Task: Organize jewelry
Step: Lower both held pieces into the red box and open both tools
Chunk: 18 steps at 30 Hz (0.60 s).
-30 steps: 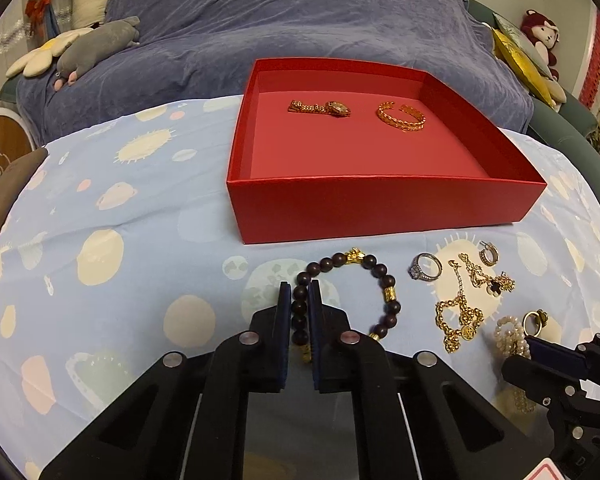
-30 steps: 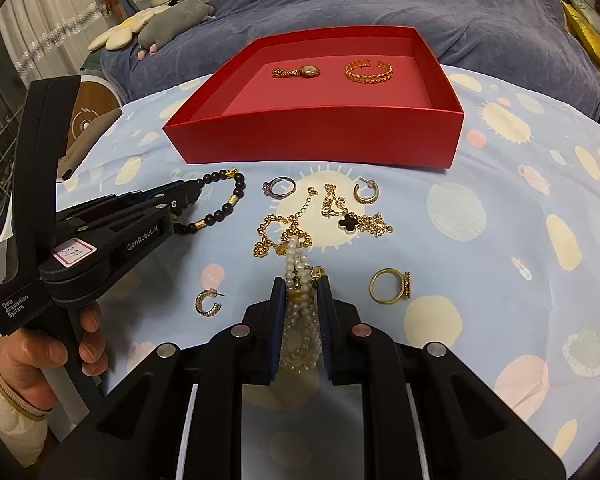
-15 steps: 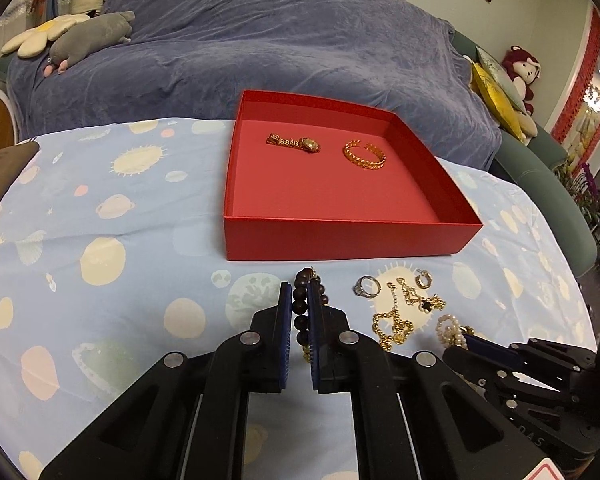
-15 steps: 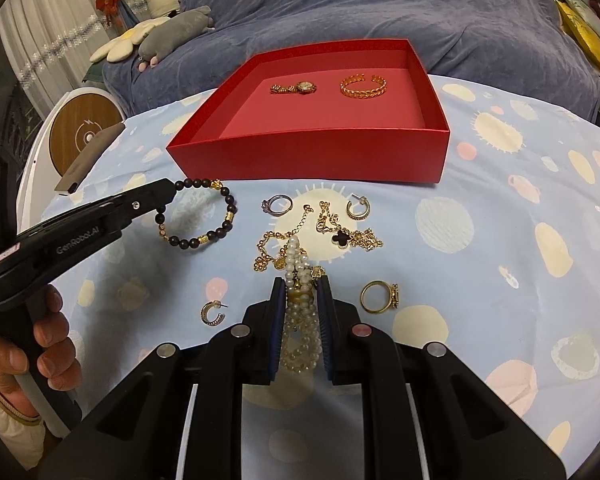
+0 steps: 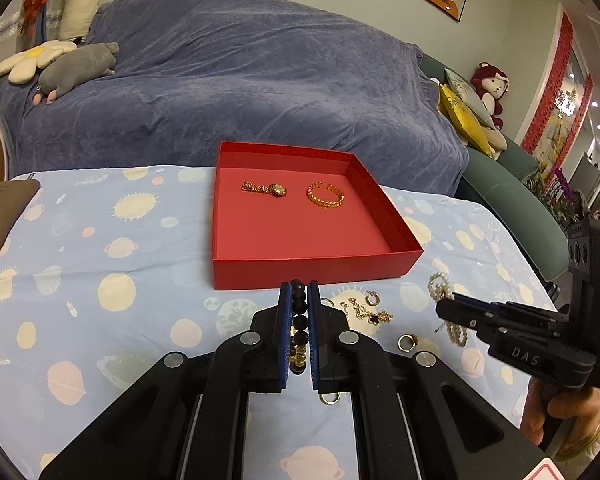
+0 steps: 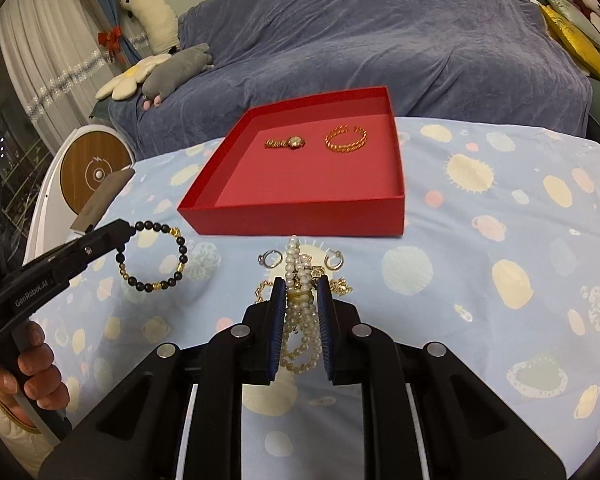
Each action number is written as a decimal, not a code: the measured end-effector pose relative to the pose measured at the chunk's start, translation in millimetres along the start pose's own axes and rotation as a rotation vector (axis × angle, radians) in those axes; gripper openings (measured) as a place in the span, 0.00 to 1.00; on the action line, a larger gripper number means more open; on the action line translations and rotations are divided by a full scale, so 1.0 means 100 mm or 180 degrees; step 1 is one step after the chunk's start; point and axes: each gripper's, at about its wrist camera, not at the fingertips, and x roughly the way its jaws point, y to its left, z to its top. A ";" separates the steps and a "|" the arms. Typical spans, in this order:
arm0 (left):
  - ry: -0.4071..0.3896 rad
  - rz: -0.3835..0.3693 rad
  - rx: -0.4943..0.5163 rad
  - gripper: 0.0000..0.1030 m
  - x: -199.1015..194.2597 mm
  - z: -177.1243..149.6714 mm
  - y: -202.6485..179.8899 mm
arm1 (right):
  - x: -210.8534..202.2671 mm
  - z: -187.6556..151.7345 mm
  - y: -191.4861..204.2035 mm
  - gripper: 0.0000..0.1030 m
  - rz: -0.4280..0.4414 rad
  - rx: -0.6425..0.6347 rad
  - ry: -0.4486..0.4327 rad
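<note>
Left wrist view: the dark bead bracelet (image 5: pixel 299 322) is pinched in the left gripper (image 5: pixel 299 300), the pearl strands (image 6: pixel 300 300) in the right gripper (image 6: pixel 301 292), both short of the red box (image 5: pixel 300 276). Dangling loops could be snagged on its wall.

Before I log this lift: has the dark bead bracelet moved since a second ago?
Yes. The dark bead bracelet lay flat beside the red box; now it hangs clear of the cloth from the shut left gripper.
</note>
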 end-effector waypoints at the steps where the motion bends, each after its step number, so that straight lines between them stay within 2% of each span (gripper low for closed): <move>1: -0.0016 0.0008 0.0000 0.05 -0.01 0.03 -0.01 | -0.03 0.06 -0.02 0.15 -0.0014 0.0014 -0.0050; 5: -0.0106 0.0017 0.0013 0.05 -0.02 0.29 -0.04 | -0.11 0.37 -0.15 0.15 -0.0008 0.0086 -0.0190; 9: -0.0177 0.0048 0.0085 0.05 0.08 0.63 -0.09 | 0.00 0.70 -0.19 0.15 -0.0039 0.0016 -0.0228; 14: -0.0199 0.0118 0.0100 0.05 0.39 0.98 -0.09 | 0.36 1.03 -0.16 0.15 -0.0035 -0.0059 -0.0168; 18: -0.0080 0.0059 0.0000 0.05 0.79 1.10 0.01 | 0.78 1.14 -0.17 0.15 -0.0013 -0.0034 0.0009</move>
